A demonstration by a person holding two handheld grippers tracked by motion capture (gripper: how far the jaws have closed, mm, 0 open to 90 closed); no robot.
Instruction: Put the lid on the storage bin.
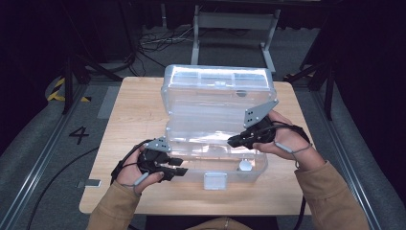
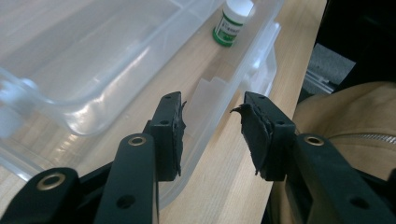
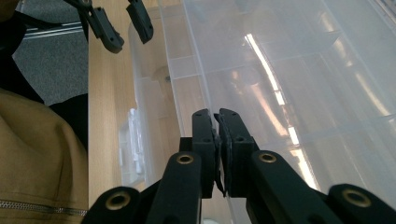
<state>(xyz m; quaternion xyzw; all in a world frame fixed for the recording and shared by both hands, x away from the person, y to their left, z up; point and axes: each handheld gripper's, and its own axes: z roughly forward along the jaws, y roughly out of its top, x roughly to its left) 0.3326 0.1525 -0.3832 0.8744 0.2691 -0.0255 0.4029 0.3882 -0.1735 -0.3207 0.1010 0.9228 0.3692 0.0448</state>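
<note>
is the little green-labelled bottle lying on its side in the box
No, the bottle stands upright with its white cap on top, inside the clear plastic box near the front wall.

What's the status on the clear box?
Left claw open over front wall. Right claw shut on inner tray edge. Clear box open, small bottle inside. Nothing blocking.

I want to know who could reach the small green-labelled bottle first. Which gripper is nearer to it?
Right. The right gripper hangs just above the bottle inside the clear box; the left gripper sits at the box's far front corner.
</note>
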